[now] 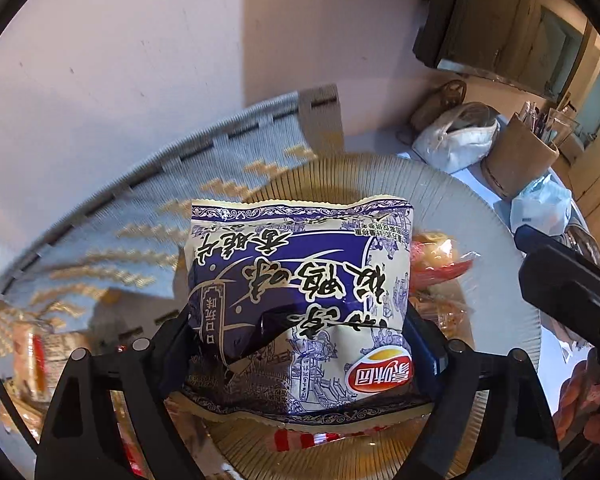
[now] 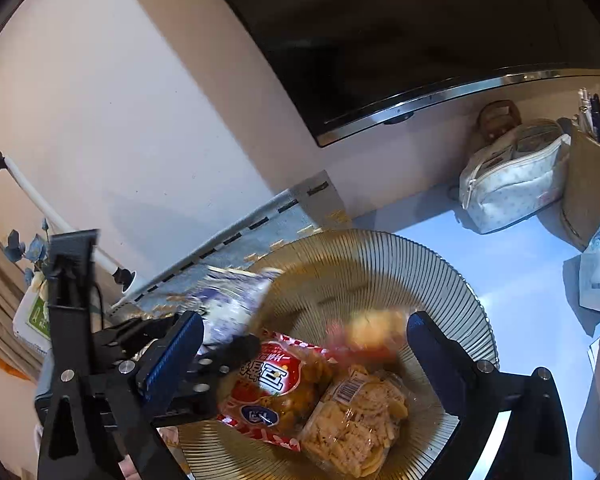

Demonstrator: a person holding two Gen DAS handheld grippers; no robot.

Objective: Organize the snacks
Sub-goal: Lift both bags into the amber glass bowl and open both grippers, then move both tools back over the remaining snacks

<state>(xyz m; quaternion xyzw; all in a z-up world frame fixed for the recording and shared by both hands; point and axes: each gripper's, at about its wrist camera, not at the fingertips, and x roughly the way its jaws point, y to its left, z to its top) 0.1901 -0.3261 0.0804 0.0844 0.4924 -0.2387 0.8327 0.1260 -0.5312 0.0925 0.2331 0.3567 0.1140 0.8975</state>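
A: Left gripper (image 1: 298, 320) first; fingers (image 1: 172, 344) pinching the chip bag (image 1: 300, 280) by both sides, one edge dented; hanging over the plate (image 1: 480, 240), not yet lying in it.

B: Right gripper (image 2: 304, 320) close beside; fingers (image 2: 180, 352) spread wide, nothing between them; poised above the red packet (image 2: 276, 380) and the clear packet (image 2: 356, 428) lying in the plate.

A: Likely trouble: a puffy, slick bag; could slip out of a light pinch, or crush under a hard one; let go too near the rim, could slide off onto the woven mat (image 1: 220, 168).

B: Crowding as well; two grippers over one plate; a knock between them quite possible; a big bag dropped on top could bury the small packets or tip back out.

A: Further out: white pouch (image 2: 512, 176), cardboard box (image 1: 516, 156), plastic bag (image 1: 540, 204), all well apart on the table (image 2: 520, 280); dark screen (image 2: 380, 40) behind.

B: Nothing barring the plate but the right gripper hovering there; probably best drawn aside first.
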